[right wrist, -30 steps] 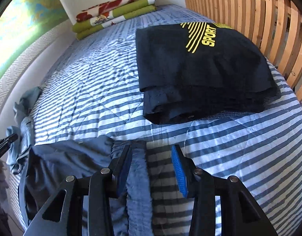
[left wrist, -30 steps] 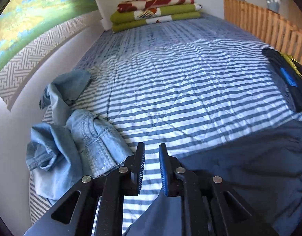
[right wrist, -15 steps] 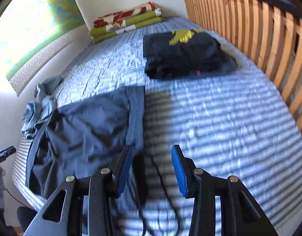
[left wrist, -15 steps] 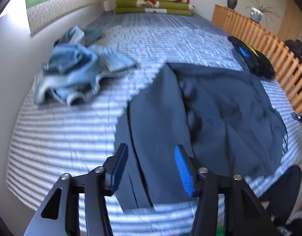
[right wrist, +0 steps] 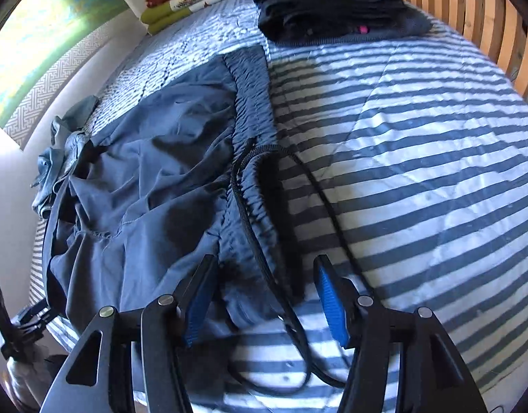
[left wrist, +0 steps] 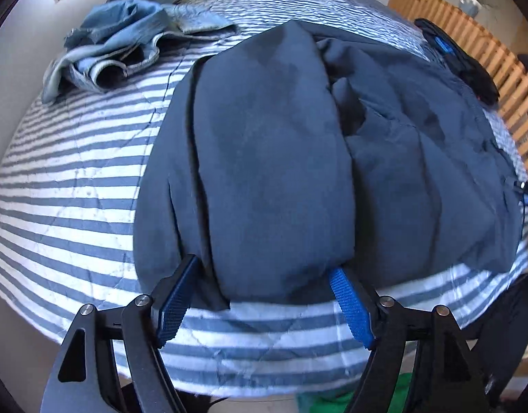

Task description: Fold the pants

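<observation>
We see the dark navy lightweight-fabric pants spread rumpled across the blue-and-white striped quilted bedspread, filling the centre of the left wrist frame. Our left gripper stands wide open at the bottom of that frame, its blue-padded fingers on either side of the near hem of one pant leg, gripping nothing. In the right wrist frame, our right gripper is likewise spread wide and empty, just above the gathered elastic waistband and its black drawstring cord, which trails between the fingers towards the bottom edge. A crumpled pale-blue denim garment lies at upper left of the left frame. A folded black garment with yellow print sits at the top of the right frame, beside the wooden slatted rail.
</observation>
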Demonstrator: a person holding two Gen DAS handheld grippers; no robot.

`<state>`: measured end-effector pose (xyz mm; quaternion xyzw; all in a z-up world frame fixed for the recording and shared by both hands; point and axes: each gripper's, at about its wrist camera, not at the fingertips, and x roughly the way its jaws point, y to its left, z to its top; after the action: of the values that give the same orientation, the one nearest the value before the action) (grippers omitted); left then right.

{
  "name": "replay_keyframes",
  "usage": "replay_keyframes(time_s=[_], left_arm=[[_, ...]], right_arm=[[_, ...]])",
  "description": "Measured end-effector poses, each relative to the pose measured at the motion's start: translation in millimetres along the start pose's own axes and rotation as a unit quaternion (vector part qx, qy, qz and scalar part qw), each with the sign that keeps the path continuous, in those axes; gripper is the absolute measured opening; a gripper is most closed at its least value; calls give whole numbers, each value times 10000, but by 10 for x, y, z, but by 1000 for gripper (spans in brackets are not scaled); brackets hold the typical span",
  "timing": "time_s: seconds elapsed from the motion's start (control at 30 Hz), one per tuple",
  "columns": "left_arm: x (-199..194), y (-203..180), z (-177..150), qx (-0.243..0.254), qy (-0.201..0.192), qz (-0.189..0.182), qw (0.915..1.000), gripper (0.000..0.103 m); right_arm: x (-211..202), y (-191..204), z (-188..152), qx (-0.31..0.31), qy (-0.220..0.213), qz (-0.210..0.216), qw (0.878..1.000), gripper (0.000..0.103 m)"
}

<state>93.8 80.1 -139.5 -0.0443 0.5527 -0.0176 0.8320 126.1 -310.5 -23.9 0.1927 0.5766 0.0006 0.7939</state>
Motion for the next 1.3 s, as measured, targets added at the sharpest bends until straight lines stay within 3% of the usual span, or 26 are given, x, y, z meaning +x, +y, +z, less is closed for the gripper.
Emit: replay_keyframes(time_s=[0.03,0.07,0.1,0.13,0.2,0.27,0.4,0.5,0.57,0.67,0.77,0.8,0.87,1.0,1.1,1.17,1.3], left_arm=[[13,28,63,-12,-17,-7,10000,70],[16,44,107,-7,-43,86,10000,54],[29,81,142,-27,25,186,9998,18],[-2,140,188,-136,73,101,9998,12],[-183,250,257,-270,-82,-119,9995,7],[-457,333,348,-210,-336,-28,9992,7],[-1126,492,644,-243,-820,-417,9955,6],[-1566,515,915,-84,-1238,58,9923,6],[-1777,625,1091,-80,-1414,76,9899,6],[-1724,812,1478,-117,-1207,478,9915,7],[-1426,993,1854,-118,-820,1255,9886,26],[-1305,1065,1977,-226,-683,1480,9864,43],[-1183,1143,2059,-436,-537,1319,9888,49],[-1235,1208,1962,-470,-808,1063,9899,52],[-1254,1267,1674,-496,-978,1004,9889,66],[-1172,1369,1448,-592,-965,872,9897,68],[-1021,1640,1052,-918,-852,676,9898,69]], right_arm=[[33,41,8,-16,-16,-75,10000,54],[45,72,20,-61,-64,-178,9998,44],[42,104,27,-142,-116,-287,9994,34],[16,126,40,-249,-169,-429,9986,15],[-114,80,58,-220,-341,-424,9983,10],[-318,5,85,-206,-607,-561,9964,8],[-751,-125,152,-157,-1102,-673,9915,8],[-1033,-150,215,-138,-1562,-1135,9811,7],[-1232,-243,276,-41,-1880,-1489,9708,6],[-1323,-497,393,313,-1847,-1708,9673,6],[-1149,-689,433,372,-1383,-1912,9710,7],[-1113,-735,405,362,-1243,-1896,9733,8],[-1047,-804,325,485,-1038,-1876,9755,13],[-1108,-799,156,447,-1033,-1895,9754,16],[-1205,-653,99,305,-1075,-2055,9723,19],[-1244,-516,94,204,-1134,-2091,9711,20],[-1232,-65,125,-160,-1216,-1698,9778,21]])
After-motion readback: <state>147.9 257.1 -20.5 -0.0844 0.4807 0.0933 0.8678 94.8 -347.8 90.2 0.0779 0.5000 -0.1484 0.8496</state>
